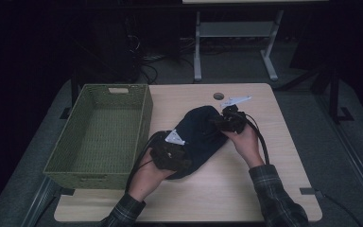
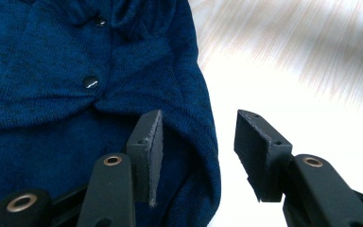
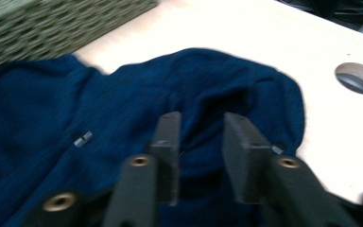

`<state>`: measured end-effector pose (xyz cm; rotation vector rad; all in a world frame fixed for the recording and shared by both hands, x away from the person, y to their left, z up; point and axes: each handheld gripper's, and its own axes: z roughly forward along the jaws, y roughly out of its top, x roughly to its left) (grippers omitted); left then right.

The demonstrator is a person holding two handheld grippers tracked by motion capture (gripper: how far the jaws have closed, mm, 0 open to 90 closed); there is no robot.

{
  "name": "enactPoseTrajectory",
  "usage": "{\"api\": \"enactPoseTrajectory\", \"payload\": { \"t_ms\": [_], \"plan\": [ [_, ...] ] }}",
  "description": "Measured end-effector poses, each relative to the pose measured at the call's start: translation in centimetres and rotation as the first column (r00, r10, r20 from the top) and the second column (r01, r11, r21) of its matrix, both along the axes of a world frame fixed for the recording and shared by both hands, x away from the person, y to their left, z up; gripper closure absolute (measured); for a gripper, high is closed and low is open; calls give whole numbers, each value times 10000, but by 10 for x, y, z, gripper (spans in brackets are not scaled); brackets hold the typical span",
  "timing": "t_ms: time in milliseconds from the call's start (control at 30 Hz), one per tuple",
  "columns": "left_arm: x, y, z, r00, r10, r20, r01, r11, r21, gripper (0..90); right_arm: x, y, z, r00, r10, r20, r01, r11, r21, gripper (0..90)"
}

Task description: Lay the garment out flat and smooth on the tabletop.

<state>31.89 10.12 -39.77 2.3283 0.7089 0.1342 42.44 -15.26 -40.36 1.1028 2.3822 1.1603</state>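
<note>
A dark blue knitted garment (image 1: 201, 135) with small black buttons (image 2: 90, 82) lies bunched in the middle of the light wooden table (image 1: 227, 189). My left gripper (image 1: 170, 155) rests on its near left end. In the left gripper view the jaws (image 2: 198, 124) stand apart, one over the cloth's hem (image 2: 203, 142) and one over bare table, and neither presses the cloth. My right gripper (image 1: 227, 120) is at the garment's far right end. Its jaws (image 3: 201, 118) hang apart just above a fold of the blue cloth (image 3: 217, 80), with nothing pinched.
A green woven basket (image 1: 66, 156) stands on the table's left side, its wall close to the garment and to my left hand; it also appears in the right gripper view (image 3: 52, 23). A round cable hole (image 1: 218, 96) sits near the far edge. Dark floor and table legs lie beyond.
</note>
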Motion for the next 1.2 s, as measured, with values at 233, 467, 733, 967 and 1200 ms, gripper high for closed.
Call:
{"api": "enactPoseTrajectory", "payload": {
  "t_ms": [233,467,733,967,1200],
  "plan": [
    [1,1,1,10000,18,24,-18,10000,11,530,-39,2,-6,9976,663,-215,-665,9977,-122,898],
    [1,2,1,10000,18,21,-18,10000,32,533,-67,12,-21,9912,1239,-471,-1234,9923,123,900],
    [1,2,1,10000,45,10,-46,10000,40,531,-89,39,-39,9789,1943,-633,-1943,9809,58,900],
    [0,2,1,10000,50,39,-50,10000,1,530,-92,61,-59,9678,2323,-968,-2370,9707,-397,900],
    [1,2,1,10000,56,39,-56,10000,-8,529,-94,60,-64,9670,2373,-927,-2436,9677,-642,900]
  ]
}}
